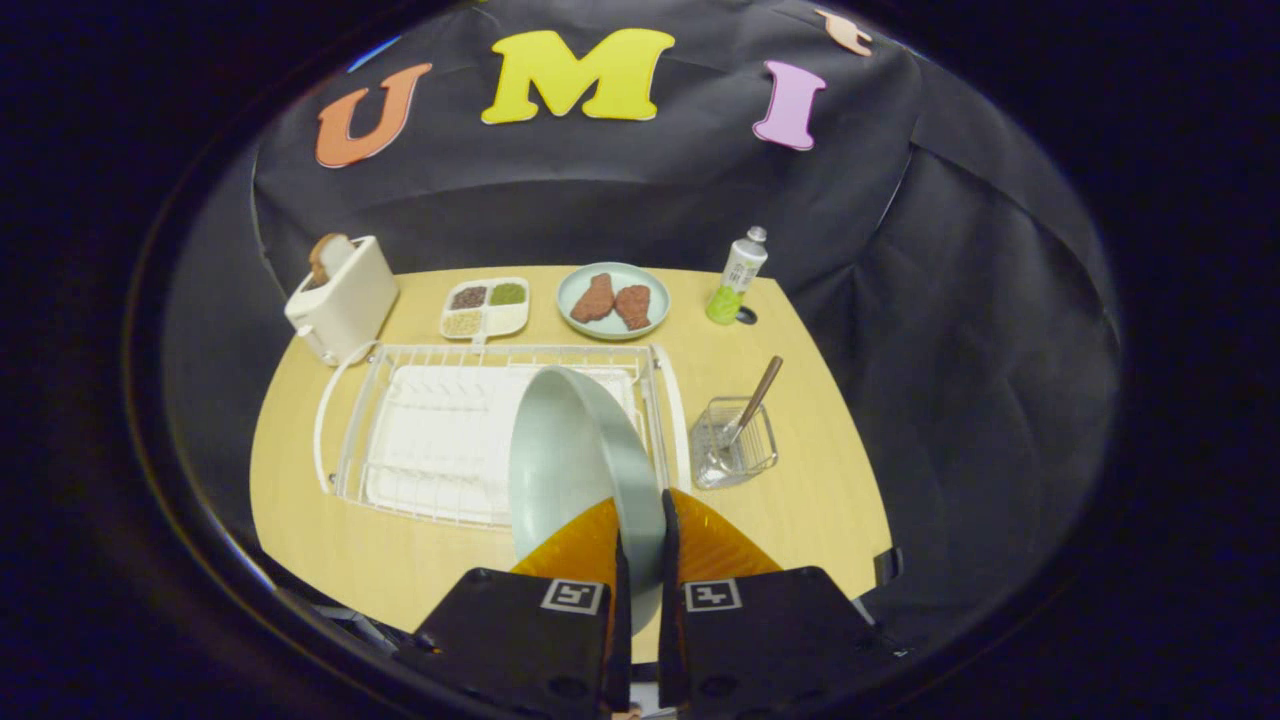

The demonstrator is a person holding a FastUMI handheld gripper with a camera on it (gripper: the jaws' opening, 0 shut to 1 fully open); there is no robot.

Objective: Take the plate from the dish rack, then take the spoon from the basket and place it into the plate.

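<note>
Pale grey-green plate (575, 455): held on edge, rim clamped between the two fingers of the gripper (640, 545), jaws narrow, one finger pressing each face; raised in front of the near right part of the dish rack (345, 440).
White wire dish rack: landmark, lying on the light wooden table (830, 480), white ribbed tray inside.
Clear basket (735, 445): just right of the rack, apart from it.
Spoon (752, 402): standing in the basket, brown handle leaning up and to the right.
Cream toaster (343, 297): beyond the rack's far left corner, slice of bread upright in the slot.
White divided dish (485, 308): just beyond the rack's far rail, brown, green and tan fillings in its compartments.
Light blue plate with two brown meat pieces (612, 300): beyond the rack's far right end.
White and green tube (737, 275): upright, beyond the basket, near the table's far edge; small dark cap (746, 316) beside its base.
</note>
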